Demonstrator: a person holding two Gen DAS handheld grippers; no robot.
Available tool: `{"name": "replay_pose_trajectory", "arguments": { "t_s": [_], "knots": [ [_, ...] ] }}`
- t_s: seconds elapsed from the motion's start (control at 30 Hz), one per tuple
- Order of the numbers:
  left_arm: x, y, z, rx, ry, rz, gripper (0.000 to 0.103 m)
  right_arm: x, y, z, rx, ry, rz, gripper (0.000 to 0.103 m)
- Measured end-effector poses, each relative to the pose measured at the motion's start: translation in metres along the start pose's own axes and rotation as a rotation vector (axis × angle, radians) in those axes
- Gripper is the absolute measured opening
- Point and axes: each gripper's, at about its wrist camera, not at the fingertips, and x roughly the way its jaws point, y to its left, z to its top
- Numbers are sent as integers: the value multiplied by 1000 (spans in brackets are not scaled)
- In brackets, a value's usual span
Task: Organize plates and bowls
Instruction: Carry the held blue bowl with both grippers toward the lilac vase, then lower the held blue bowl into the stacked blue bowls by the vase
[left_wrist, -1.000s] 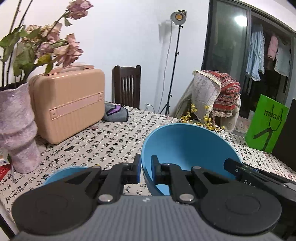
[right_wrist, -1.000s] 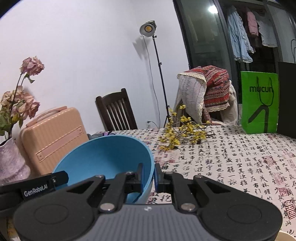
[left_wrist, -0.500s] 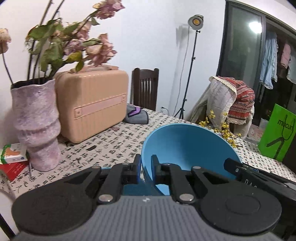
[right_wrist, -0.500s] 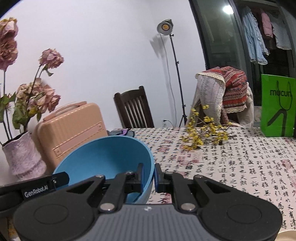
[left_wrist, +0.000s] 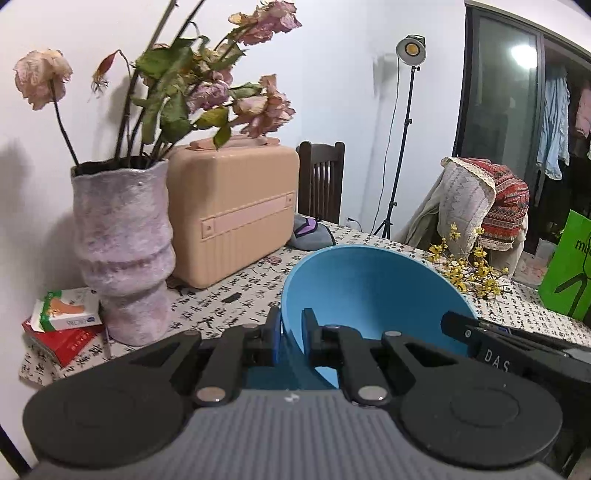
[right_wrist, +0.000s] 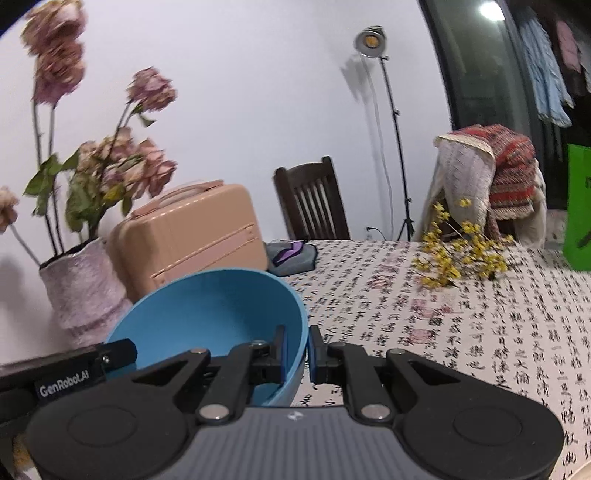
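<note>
A blue bowl (left_wrist: 369, 288) is held in the air above the table by both grippers. My left gripper (left_wrist: 291, 332) is shut on its left rim, one finger inside and one outside. My right gripper (right_wrist: 297, 350) is shut on its right rim, as the right wrist view of the bowl (right_wrist: 207, 314) shows. A darker blue surface (left_wrist: 280, 369) shows just below the bowl behind the left fingers; I cannot tell what it is. The right gripper's body (left_wrist: 517, 350) shows at the right of the left wrist view.
A purple-grey vase of dried flowers (left_wrist: 122, 254) stands at the table's left edge beside a peach case (left_wrist: 236, 214). Small boxes (left_wrist: 62, 325) lie by the vase. A grey pouch (right_wrist: 291, 254), yellow flower sprigs (right_wrist: 458, 258) and a green bag (left_wrist: 569, 266) sit farther back.
Both grippers have carried the bowl to the left, toward the vase and the table's left edge. The other blue dish seen at lower left a second ago is now mostly hidden under the bowl.
</note>
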Motion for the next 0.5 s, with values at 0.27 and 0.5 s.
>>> {"name": "replay_pose_trajectory", "arguments": {
  "t_s": [0.27, 0.5],
  "knots": [
    [-1, 19, -1, -29, 2, 0, 11, 5, 21, -2, -36, 18, 14, 12],
    [0, 38, -9, -133, -15, 9, 11, 5, 36, -14, 6, -20, -5, 12]
  ]
}}
